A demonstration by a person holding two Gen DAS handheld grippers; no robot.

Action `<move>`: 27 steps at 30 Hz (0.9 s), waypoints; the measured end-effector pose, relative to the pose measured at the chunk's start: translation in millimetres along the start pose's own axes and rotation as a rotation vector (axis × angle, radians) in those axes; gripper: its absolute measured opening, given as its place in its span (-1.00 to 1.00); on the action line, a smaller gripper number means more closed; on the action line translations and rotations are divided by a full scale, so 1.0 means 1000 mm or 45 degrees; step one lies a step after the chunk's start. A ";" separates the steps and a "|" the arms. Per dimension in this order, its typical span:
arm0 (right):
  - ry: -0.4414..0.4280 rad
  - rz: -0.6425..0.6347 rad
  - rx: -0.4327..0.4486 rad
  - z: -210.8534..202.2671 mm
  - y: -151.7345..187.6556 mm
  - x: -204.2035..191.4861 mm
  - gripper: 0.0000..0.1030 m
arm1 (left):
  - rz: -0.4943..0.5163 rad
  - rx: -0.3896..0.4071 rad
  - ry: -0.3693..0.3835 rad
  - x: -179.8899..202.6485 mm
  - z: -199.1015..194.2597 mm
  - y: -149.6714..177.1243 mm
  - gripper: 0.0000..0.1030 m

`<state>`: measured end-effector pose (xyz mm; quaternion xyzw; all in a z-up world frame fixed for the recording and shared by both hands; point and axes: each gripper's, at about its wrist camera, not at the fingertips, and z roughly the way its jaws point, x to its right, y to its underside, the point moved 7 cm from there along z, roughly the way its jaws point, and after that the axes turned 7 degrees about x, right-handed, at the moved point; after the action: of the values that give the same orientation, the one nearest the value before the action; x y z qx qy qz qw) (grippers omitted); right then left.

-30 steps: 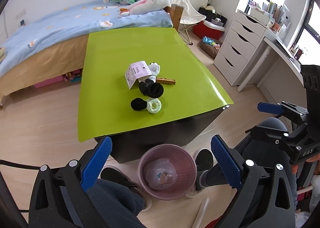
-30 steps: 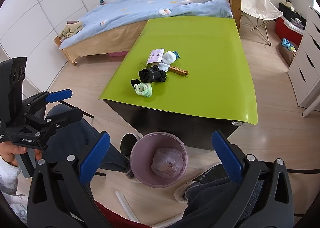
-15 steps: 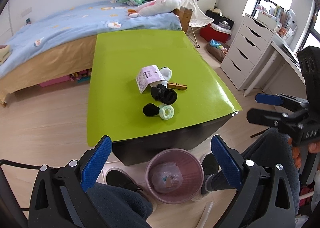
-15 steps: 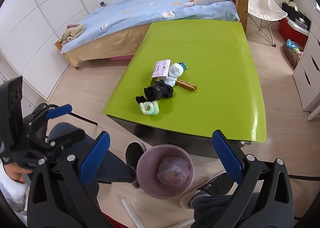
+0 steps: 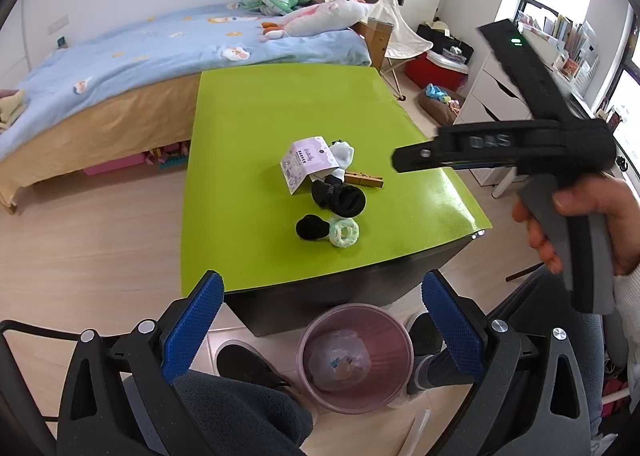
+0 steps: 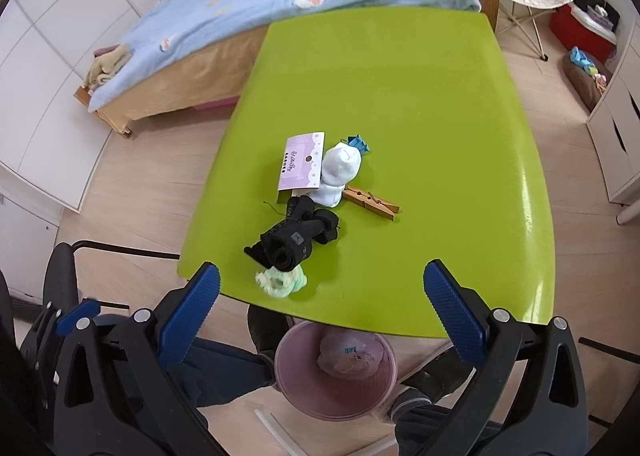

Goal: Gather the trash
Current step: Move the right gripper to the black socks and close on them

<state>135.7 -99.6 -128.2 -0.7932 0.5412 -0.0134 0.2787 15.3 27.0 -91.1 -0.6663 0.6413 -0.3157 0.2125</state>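
Observation:
On the green table (image 5: 248, 111) (image 6: 400, 87) lies a cluster: a lilac paper card (image 5: 306, 163) (image 6: 301, 166), a white sock (image 5: 342, 155) (image 6: 339, 173), a wooden clothespin (image 5: 364, 179) (image 6: 372, 203), black socks (image 5: 338, 195) (image 6: 296, 238), a black hair tie (image 5: 311, 228), a pale green scrunchie (image 5: 343, 232) (image 6: 282, 280) and a blue clip (image 6: 359, 143). A pink trash bin (image 5: 356, 358) (image 6: 336, 370) with a bag in it stands on the floor below the table's near edge. My left gripper (image 5: 320, 320) is open and empty above the bin. My right gripper (image 6: 320, 308) is open and empty over the table's near edge.
A bed (image 5: 140, 67) with blue bedding and plush toys lies behind the table. White drawers (image 5: 492, 99) and a desk stand at the right. A folding chair (image 5: 384, 19) is at the back. The person's legs and shoes (image 5: 244, 364) flank the bin.
Both grippers moved forward toward the table. The right gripper rose and advanced over the near edge; its body now fills the right of the left wrist view.

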 end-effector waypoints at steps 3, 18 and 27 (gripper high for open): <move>-0.002 0.037 -0.065 0.020 -0.006 0.000 0.94 | -0.003 -0.006 -0.005 -0.002 0.002 0.000 0.85; -0.143 0.418 -0.381 0.097 0.007 0.004 0.94 | -0.029 -0.012 -0.021 -0.011 0.004 0.003 0.85; -0.205 0.476 -0.408 0.107 0.015 0.001 0.40 | -0.043 -0.022 -0.025 -0.014 0.007 0.005 0.85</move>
<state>157.9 -58.8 -226.0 -0.7120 0.6496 0.1875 0.1895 17.1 39.5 -101.1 -0.6819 0.6305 -0.3073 0.2076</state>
